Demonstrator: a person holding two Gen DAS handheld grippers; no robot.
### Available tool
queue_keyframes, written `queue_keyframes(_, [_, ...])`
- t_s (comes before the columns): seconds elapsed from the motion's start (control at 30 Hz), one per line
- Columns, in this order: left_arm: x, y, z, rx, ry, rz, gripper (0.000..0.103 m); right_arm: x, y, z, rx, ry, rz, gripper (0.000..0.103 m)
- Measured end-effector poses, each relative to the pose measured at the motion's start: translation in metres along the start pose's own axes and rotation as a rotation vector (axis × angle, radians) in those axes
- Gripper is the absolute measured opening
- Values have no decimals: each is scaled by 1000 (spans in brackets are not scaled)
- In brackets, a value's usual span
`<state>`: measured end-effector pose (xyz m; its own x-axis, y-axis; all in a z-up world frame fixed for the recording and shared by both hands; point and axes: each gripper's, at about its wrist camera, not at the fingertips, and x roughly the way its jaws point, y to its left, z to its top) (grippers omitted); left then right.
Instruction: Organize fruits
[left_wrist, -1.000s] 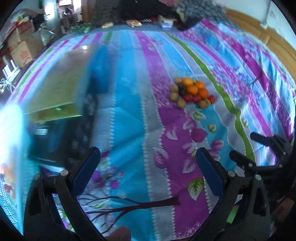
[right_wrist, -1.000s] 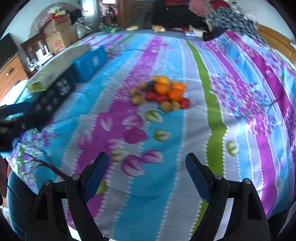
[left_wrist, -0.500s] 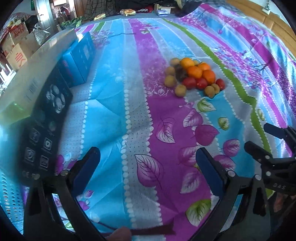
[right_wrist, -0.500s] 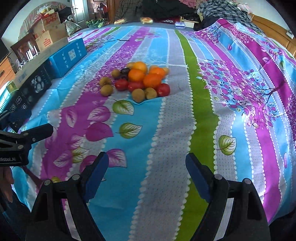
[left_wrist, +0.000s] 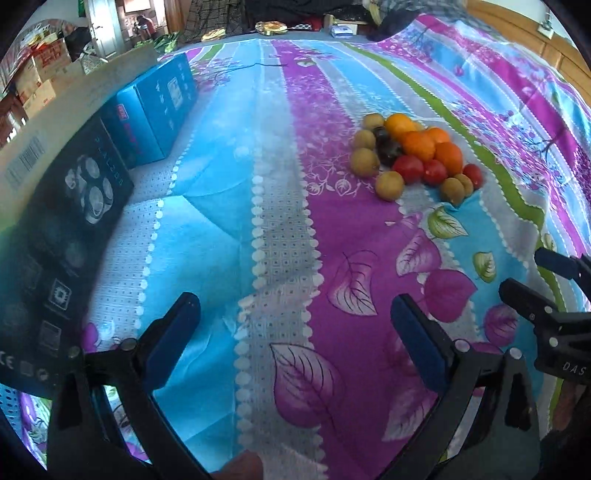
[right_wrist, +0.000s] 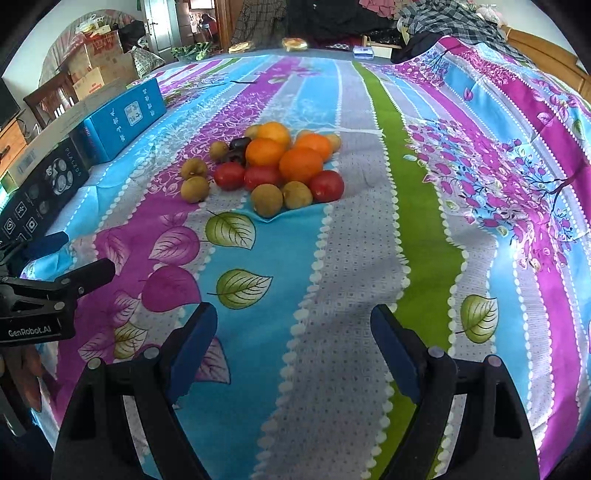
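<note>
Fruits (right_wrist: 275, 168) clustered on bedspread (right_wrist: 354, 258): we count four oranges (right_wrist: 301, 164), four tomatoes (right_wrist: 327, 185); both hand-held grippers, left (left_wrist: 293, 319) and right (right_wrist: 293, 330), gape empty.

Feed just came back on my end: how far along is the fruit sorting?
Done: nothing visible; the fruit pile sits mixed on the bedspread, oranges, red fruits, brown fruits and dark ones touching. In hand: nothing; left gripper and right gripper are open, short of the pile. Left: all the sorting.
</note>
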<state>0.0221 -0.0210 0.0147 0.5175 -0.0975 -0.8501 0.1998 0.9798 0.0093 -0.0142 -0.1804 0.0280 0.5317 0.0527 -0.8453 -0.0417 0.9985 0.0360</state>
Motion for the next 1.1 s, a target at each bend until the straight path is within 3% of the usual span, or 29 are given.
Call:
queue_keyframes(0.3, [13, 2, 2, -20, -9, 37, 103, 10, -2, 3, 14, -32, 19, 88])
queue_keyframes(0.53, [20, 2, 2, -37, -12, 51, 103, 18, -2, 3, 18, -39, 23, 95])
queue_keyframes(1.1, [19, 1, -2, -30, -49, 68, 103, 19, -2, -4, 106, 20, -69, 103])
